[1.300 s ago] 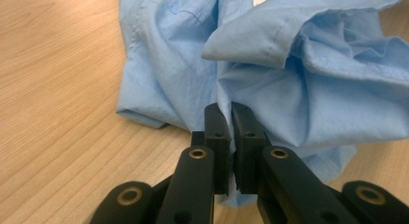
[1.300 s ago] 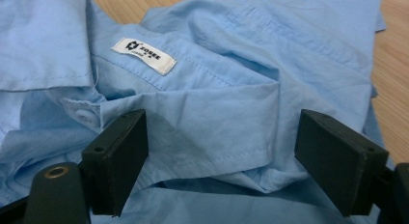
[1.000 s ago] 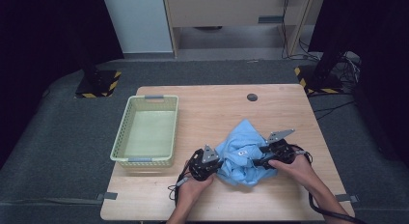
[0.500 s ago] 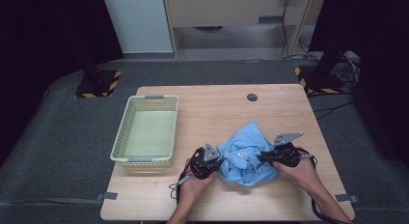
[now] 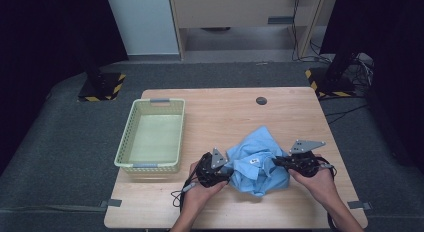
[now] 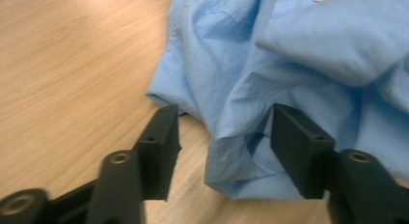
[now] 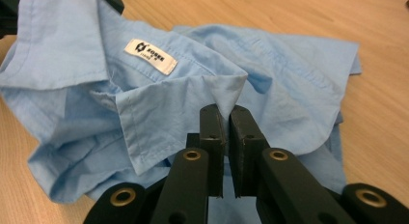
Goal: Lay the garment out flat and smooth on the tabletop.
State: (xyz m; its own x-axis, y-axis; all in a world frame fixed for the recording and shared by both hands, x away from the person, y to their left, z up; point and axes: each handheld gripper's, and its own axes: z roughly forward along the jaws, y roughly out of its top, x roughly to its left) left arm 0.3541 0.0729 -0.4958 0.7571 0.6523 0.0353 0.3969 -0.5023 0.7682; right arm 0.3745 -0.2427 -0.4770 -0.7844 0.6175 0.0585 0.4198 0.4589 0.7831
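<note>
A: Two of them. The left hand-held gripper has just been opening; its jaws stand apart, a fold of the one blue shirt lying loose between them. The right hand-held gripper has just been closing and pinches the collar edge.

B: Where's the shirt?

A: Crumpled on the surface, near the front edge, between both hands.

B: Anything else?

A: The high view adds one green basket to the left. The right gripper view alone shows one white label inside the collar.
</note>
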